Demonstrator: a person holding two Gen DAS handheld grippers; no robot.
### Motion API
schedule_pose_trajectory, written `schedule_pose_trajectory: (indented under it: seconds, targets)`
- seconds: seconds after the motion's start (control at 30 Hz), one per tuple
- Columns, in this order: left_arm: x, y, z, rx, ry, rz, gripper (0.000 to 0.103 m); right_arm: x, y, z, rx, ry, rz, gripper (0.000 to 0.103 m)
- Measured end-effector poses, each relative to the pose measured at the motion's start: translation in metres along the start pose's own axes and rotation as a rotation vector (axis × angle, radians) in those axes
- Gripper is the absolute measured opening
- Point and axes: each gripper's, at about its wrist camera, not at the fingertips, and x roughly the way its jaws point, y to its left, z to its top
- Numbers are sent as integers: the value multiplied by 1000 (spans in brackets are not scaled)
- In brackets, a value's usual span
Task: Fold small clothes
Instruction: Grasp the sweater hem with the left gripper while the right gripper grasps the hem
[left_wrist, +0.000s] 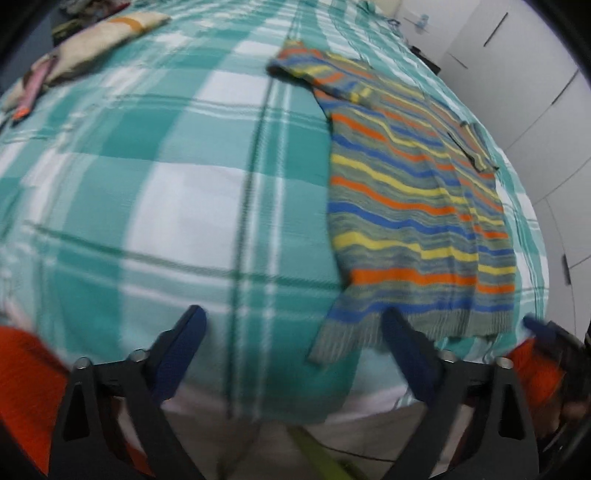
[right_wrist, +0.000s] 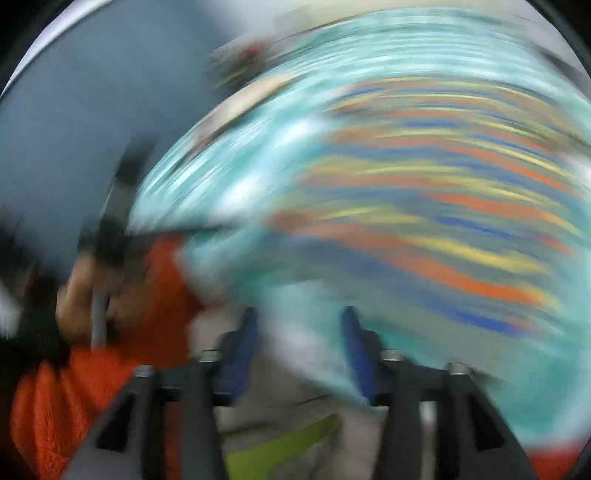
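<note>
A small striped sweater (left_wrist: 417, 206), with orange, yellow, blue and grey-green bands, lies flat on the teal-and-white checked bed cover (left_wrist: 177, 192), right of the middle, one sleeve pointing far left. My left gripper (left_wrist: 295, 325) is open and empty, hovering at the bed's near edge just left of the sweater's hem. The right wrist view is heavily blurred: the sweater (right_wrist: 443, 206) shows as streaks at the right. My right gripper (right_wrist: 299, 325) is open and empty near the bed's edge. It also shows in the left wrist view (left_wrist: 543, 332), at the far right beside the hem.
A folded beige garment (left_wrist: 96, 40) and a pink item (left_wrist: 33, 88) lie at the bed's far left. White wardrobe doors (left_wrist: 535, 74) stand beyond the right side. My orange sleeves (right_wrist: 74, 387) frame the views. The floor (left_wrist: 295, 450) lies below the bed edge.
</note>
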Motion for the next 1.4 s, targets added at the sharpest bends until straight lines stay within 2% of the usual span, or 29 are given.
schedule_pose_trajectory:
  seconds: [0.03, 0.07, 0.1, 0.13, 0.17, 0.23, 0.33, 0.43, 0.47, 0.5, 0.53, 0.57, 0.6, 0.63, 0.7, 0.77, 0.83, 0.93, 1.03, 1.2, 1.3, 1.4]
  targets:
    - [11, -2, 1, -7, 20, -26, 75, -17, -44, -3, 138, -23, -74, 59]
    - [18, -4, 1, -16, 42, -45, 69, -23, -78, -8, 252, -9, -128, 58]
    - [24, -7, 0, -24, 54, -53, 68, -26, -101, -12, 325, 10, -149, 53]
    - [24, -7, 0, -18, 44, -49, 68, -27, -126, -19, 413, 21, -131, 38]
    - [23, -10, 0, -3, 35, -50, 68, -24, -143, -25, 485, 25, -76, 29]
    - [22, -15, 0, 27, 38, -63, 67, -16, -154, -29, 540, 33, -10, 29]
    - [25, -14, 1, 15, 34, -67, 66, 2, -146, -23, 509, 48, -7, 29]
    - [28, -23, 3, 40, 42, -40, 62, 33, -139, -15, 513, 50, 42, 28]
    - [28, -27, 3, 65, 46, -47, 51, 38, -135, -11, 502, 60, 66, 27]
    - [28, -35, 3, 102, 53, -55, 45, 41, -127, -8, 479, 63, 86, 26]
    - [30, -40, 2, 133, 63, -47, 24, 47, -116, -9, 446, 72, 79, 12]
    - [34, -47, 1, 177, 84, -35, 5, 48, -110, -7, 404, 96, 45, 5]
    - [36, -51, 0, 203, 91, -18, 4, 49, -108, -5, 374, 133, -15, 5]
    - [35, -54, -1, 221, 84, 3, 4, 49, -111, -5, 368, 146, -40, 5]
    - [28, -56, 0, 235, 84, 22, 3, 30, -112, 0, 337, 171, -139, 5]
    - [16, -52, 1, 228, 69, 25, 3, 1, -111, 5, 266, 177, -292, 5]
    - [14, -46, 0, 222, 79, 17, 3, -17, -114, 7, 244, 190, -364, 5]
    - [28, -48, -3, 247, 106, 47, 3, -12, -132, 3, 254, 250, -387, 5]
    - [36, -56, -7, 291, 101, 81, 2, 19, -138, -1, 248, 327, -422, 5]
    - [38, -53, -6, 262, 108, 77, 2, 39, -140, 14, 282, 327, -434, 5]
    - [45, -53, -7, 259, 114, 94, 2, 38, -148, 14, 296, 327, -434, 5]
    - [41, -52, -5, 242, 114, 74, 2, 36, -153, 15, 297, 329, -441, 5]
